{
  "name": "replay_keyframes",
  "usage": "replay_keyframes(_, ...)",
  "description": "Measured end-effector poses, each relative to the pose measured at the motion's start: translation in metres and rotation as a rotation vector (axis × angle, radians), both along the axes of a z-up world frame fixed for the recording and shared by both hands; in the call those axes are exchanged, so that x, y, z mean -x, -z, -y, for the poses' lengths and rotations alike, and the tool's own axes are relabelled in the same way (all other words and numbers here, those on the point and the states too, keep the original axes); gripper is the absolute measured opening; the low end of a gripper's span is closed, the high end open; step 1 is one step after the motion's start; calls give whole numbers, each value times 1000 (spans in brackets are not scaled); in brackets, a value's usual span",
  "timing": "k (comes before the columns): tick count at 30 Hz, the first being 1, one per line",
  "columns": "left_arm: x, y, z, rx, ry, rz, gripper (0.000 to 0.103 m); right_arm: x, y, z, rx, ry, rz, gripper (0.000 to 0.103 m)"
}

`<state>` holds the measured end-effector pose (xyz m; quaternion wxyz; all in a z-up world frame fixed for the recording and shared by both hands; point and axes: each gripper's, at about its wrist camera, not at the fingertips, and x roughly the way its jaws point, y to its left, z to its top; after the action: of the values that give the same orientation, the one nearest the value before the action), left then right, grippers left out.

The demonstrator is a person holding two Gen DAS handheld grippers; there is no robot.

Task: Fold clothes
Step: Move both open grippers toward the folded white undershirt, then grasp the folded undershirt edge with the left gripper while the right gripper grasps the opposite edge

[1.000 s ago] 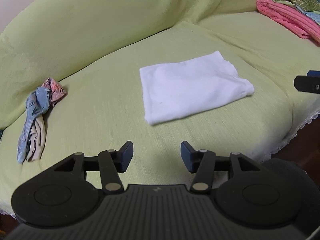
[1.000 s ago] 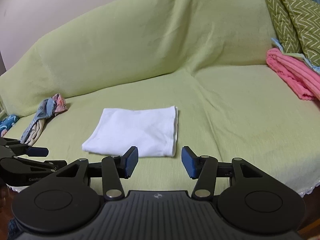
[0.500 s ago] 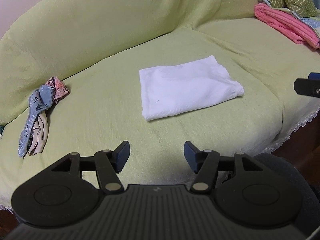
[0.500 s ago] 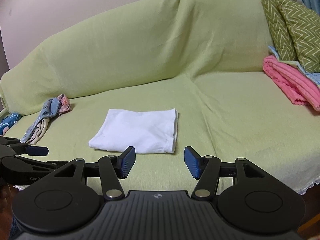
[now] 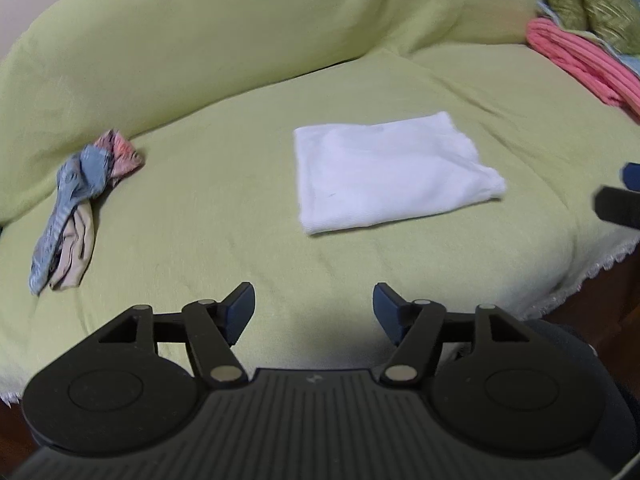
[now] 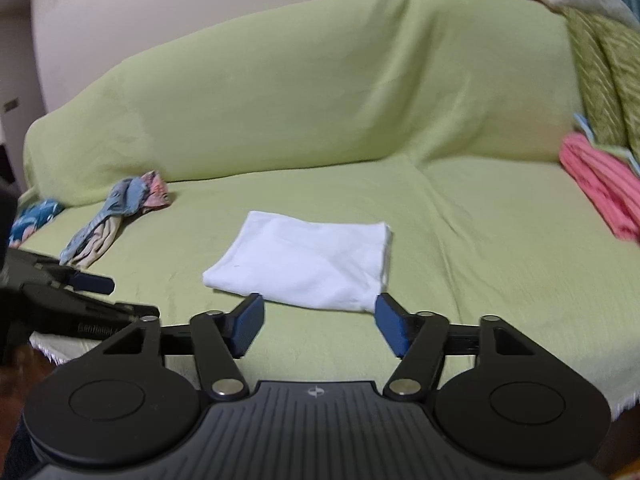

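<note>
Neatly folded white cloth, flat rectangle

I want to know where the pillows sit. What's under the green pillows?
A pink folded blanket lies under the green pillows, with a light blue edge between them. What lies beneath the blanket, apart from the green sofa cover, is hidden.

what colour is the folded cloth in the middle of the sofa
Plain white, with no pattern. The folded cloth shows best in the left wrist view, lying flat on the green sofa cover.
</note>
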<state>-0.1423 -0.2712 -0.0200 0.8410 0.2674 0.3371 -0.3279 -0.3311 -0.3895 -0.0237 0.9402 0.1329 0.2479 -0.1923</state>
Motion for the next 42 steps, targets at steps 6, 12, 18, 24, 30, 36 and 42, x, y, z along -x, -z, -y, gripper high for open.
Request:
replay_keyframes(6,-63,7,8,0,-62,-81,67,-44,12,-1,7,-120,-28,68)
replay_keyframes(12,-111,26,3,17,-93,-201,67,-113,47,-16,203,-251,-167,67)
replay_keyframes(18,-143,42,4,4,-110,-256,67,-171,89,-58,583,-443,-253,62)
replay_keyframes(24,-173,41,8,109,-118,-374,68,-210,136,-93,927,-549,-294,50)
replay_keyframes(30,-210,47,15,351,-152,-679,71,-210,128,-78,837,-478,-190,6)
replay_keyframes(36,-233,73,44,483,-146,-914,73,-193,102,-59,738,-404,-77,6)
replay_keyframes(42,-244,90,74,540,-148,-1009,58,-184,97,-51,701,-384,-40,6)
